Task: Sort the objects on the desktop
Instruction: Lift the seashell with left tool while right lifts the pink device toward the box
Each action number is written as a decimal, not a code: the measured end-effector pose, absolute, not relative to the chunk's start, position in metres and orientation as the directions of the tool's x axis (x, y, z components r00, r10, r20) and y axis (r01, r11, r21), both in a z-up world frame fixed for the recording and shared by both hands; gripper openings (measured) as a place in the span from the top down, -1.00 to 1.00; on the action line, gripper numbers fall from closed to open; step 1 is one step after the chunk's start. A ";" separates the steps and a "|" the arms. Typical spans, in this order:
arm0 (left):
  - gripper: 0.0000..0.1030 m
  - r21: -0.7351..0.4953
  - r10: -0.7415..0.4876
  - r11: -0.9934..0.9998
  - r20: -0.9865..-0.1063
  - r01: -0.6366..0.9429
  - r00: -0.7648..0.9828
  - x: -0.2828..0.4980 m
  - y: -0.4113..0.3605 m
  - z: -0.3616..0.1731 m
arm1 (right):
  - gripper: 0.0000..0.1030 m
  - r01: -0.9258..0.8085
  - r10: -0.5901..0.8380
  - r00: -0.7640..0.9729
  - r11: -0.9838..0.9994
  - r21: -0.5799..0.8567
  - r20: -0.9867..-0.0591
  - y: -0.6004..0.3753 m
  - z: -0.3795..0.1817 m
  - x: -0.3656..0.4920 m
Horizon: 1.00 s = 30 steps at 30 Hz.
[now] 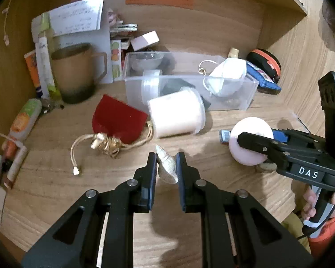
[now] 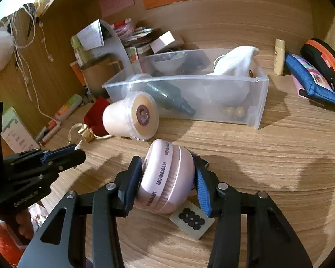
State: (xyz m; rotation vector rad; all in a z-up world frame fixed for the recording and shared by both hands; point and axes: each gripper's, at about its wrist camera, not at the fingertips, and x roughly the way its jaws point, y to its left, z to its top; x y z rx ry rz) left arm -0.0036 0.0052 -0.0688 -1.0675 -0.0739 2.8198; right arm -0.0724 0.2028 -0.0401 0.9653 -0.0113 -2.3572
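On desk w/ bin (image 2: 260, 102) part-filled: your left gripper (image 1: 166, 167) is clamped on the seashell (image 1: 166, 167), right gripper (image 2: 167, 176) squeezes pink round case (image 2: 165, 176). Spool (image 1: 176, 114), red pouch (image 1: 118, 120) etc. unsorted; roughly mid-task.

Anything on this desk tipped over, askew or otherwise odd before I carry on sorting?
Yes. The white tub lies tipped on its side against the front of the clear bin, lid facing outward. A face mask hangs over the bin's back rim. The red pouch lies slumped, its gold cord trailing loose across the desk.
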 end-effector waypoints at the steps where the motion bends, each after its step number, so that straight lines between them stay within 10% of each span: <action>1: 0.68 -0.092 0.135 -0.991 -0.653 -0.099 -0.745 -0.005 0.005 -0.067 | 0.18 0.514 -0.525 -0.568 -0.828 0.225 -0.634 0.204 -0.038 -0.073; 30: 0.68 -0.039 0.076 -0.997 -0.541 -0.065 -0.837 -0.043 0.013 0.002 | 0.18 0.539 -0.544 -0.669 -0.824 0.175 -0.507 0.225 0.040 -0.098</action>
